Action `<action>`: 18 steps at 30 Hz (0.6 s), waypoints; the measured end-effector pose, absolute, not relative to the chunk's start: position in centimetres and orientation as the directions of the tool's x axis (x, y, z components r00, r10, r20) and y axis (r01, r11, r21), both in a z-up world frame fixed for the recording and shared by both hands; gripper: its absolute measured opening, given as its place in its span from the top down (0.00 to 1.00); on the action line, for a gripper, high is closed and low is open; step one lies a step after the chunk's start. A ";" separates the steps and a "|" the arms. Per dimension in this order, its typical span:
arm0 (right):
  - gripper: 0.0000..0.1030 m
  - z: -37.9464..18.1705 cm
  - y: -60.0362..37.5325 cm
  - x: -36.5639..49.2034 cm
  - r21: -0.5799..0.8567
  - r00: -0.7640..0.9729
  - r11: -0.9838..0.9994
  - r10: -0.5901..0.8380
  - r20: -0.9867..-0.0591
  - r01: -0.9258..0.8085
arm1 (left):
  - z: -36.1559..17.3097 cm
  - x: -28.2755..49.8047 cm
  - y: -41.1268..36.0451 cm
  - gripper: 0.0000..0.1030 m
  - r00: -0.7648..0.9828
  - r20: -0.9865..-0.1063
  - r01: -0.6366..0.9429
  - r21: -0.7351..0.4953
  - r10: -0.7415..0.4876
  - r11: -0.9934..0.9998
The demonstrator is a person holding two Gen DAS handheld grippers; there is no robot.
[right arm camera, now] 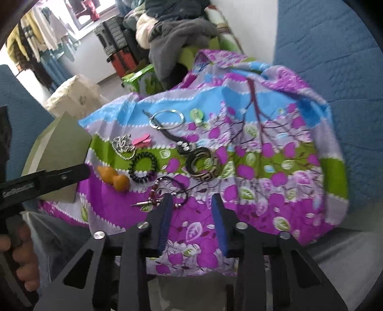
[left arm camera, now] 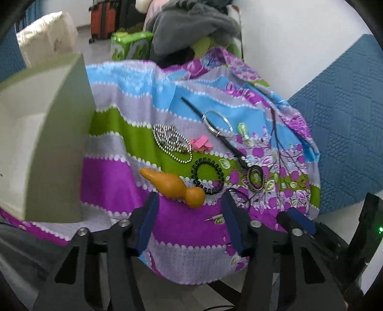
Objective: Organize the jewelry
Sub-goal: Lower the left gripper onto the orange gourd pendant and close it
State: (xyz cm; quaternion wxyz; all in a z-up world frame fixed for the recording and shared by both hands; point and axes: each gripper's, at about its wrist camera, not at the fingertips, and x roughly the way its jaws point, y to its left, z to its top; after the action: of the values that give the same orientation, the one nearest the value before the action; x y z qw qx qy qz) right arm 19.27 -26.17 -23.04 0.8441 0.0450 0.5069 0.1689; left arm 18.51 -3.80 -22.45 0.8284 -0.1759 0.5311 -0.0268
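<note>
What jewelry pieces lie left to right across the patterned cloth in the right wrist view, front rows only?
Orange gourd-shaped piece → black coiled hair tie → red-beaded cord with a small metal charm → black-and-white ring pendant.

Soft daylight from a far window [right arm camera: 81, 14]; fisheye-bent edges, slight motion blur throughout.

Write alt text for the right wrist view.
The open right gripper hangs over a patterned cloth strewn with jewelry: a beaded cord by its left finger, a black-and-white pendant, a black coil bracelet, a silver ring. The left gripper enters at left.
</note>
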 end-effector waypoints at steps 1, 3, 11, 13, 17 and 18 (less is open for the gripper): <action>0.77 -23.4 -25.9 19.5 0.249 0.420 0.936 0.335 -0.843 -0.248 | -23.1 18.9 -3.8 0.51 0.422 -0.875 -0.153 -0.324 -0.235 0.934; 0.80 -24.2 -25.4 20.0 0.254 0.402 0.931 0.344 -0.849 -0.261 | -24.1 19.2 -3.5 0.53 0.408 -0.880 -0.179 -0.337 -0.242 0.924; 0.83 -26.6 -24.7 21.6 0.266 0.349 0.923 0.356 -0.867 -0.280 | -26.5 20.5 -3.0 0.60 0.378 -0.888 -0.246 -0.369 -0.262 0.896; 0.84 -26.9 -24.4 21.7 0.254 0.345 0.922 0.349 -0.871 -0.291 | -26.6 20.6 -3.1 0.61 0.382 -0.886 -0.254 -0.375 -0.264 0.891; 0.84 -27.4 -23.7 21.9 0.230 0.346 0.922 0.335 -0.876 -0.310 | -26.8 21.2 -3.2 0.61 0.377 -0.883 -0.260 -0.391 -0.280 0.883; 0.84 -27.5 -23.5 21.9 0.212 0.352 0.923 0.324 -0.878 -0.319 | -26.9 21.2 -3.1 0.61 0.374 -0.881 -0.270 -0.403 -0.291 0.874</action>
State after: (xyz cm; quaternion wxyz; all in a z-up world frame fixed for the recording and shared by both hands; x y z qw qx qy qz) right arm 21.93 -23.49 -27.48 0.8223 0.0021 0.5344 0.1956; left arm 21.22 -3.07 -26.91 0.7901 -0.2505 0.5594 -0.0065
